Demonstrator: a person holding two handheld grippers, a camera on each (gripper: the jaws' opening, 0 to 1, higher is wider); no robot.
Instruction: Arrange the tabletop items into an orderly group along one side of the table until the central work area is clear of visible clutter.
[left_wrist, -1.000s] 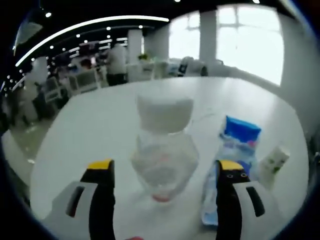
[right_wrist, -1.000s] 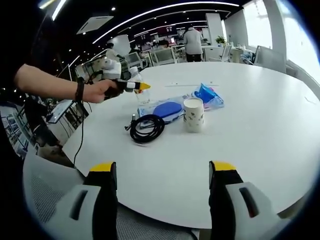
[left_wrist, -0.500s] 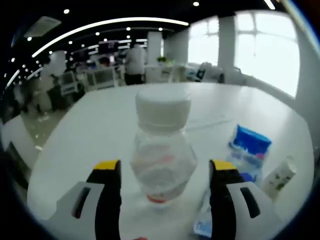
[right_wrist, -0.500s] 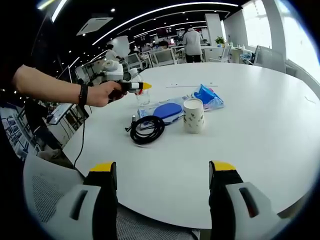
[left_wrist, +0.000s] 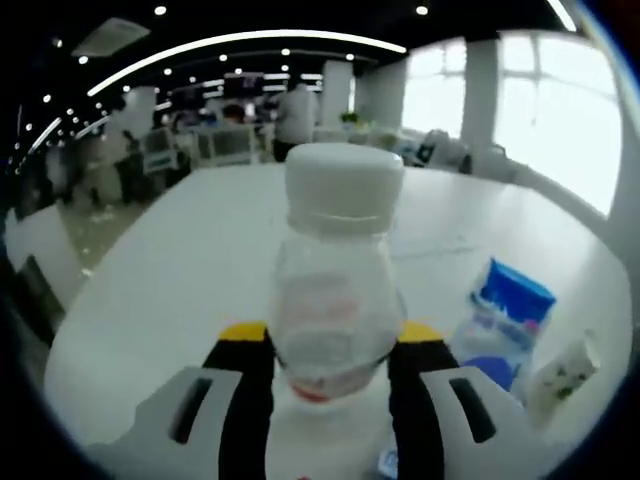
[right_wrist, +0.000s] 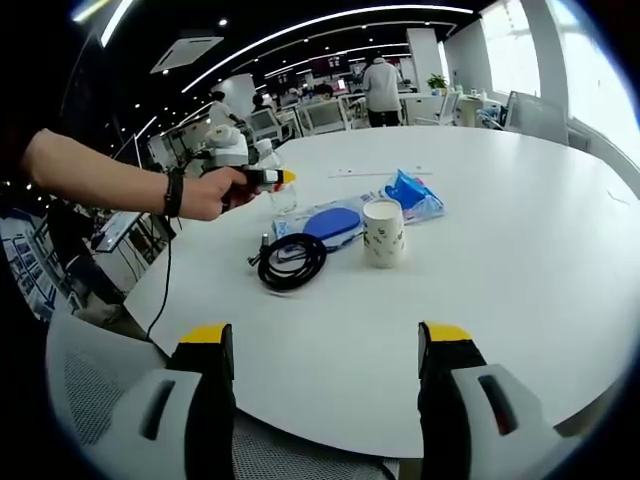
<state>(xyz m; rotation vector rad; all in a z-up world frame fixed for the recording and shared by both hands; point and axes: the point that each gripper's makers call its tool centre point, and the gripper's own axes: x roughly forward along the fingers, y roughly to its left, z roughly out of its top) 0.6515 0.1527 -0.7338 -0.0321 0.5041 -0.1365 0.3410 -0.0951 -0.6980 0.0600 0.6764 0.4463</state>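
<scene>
Clear plastic bottle (left_wrist: 335, 300), white-capped, stands between the left claw (left_wrist: 325, 345), jaws closed against its sides, on the white bench (right_wrist: 520, 230). Right claw (right_wrist: 325, 345) hangs open, empty. A level lift should avoid tipping.

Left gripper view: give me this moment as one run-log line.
left gripper: jaws against clear bottle | right gripper: open, empty | cup, cable coil: untouched on table
</scene>
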